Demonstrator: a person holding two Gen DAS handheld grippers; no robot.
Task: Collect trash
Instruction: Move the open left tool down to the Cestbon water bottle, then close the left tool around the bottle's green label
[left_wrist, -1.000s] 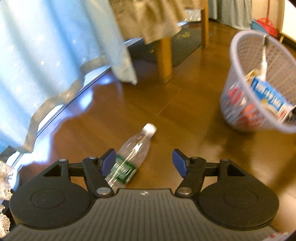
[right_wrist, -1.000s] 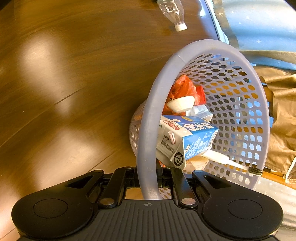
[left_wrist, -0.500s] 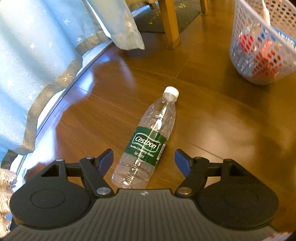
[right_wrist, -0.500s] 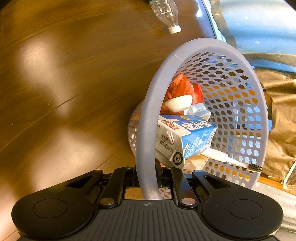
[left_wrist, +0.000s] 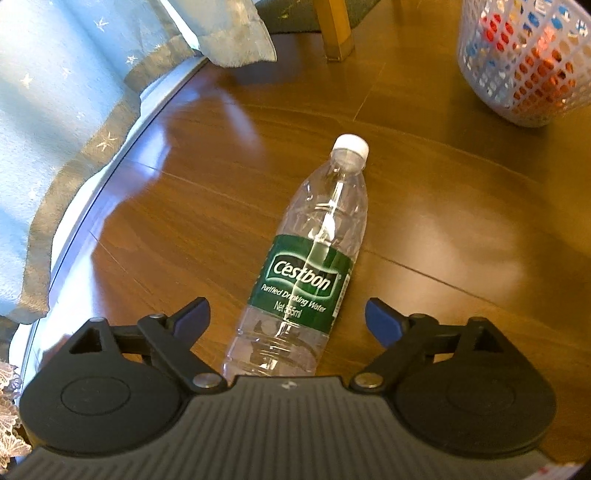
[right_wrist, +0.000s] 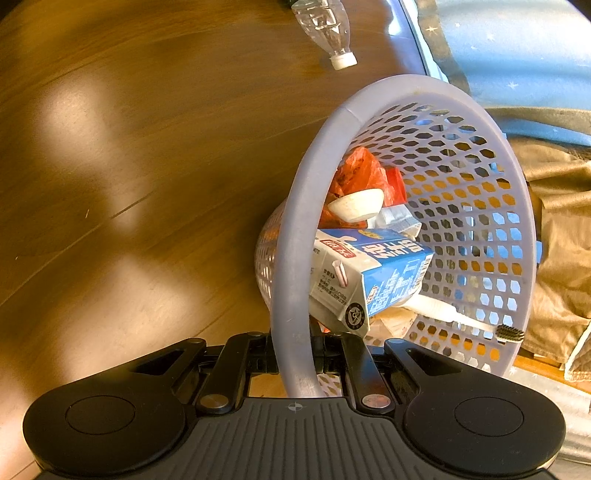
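One clear bottle (left_wrist: 303, 266) lying flat on the wood floor (left_wrist: 443, 229), white cap pointing away, green label up. One mesh basket (right_wrist: 291, 258), tipped on its side. Left gripper (left_wrist: 287, 318) straddling the bottle's lower half, jaws opening, blue pads clear of the plastic on both sides. Right gripper (right_wrist: 295, 360) clamped tight on the basket rim. Only visible from the right view: inside the basket, one blue milk carton (right_wrist: 373, 273), one red wrapper (right_wrist: 360, 173), one toothbrush (right_wrist: 461, 317). Only from the left view: the label text and one table leg (left_wrist: 334, 29).
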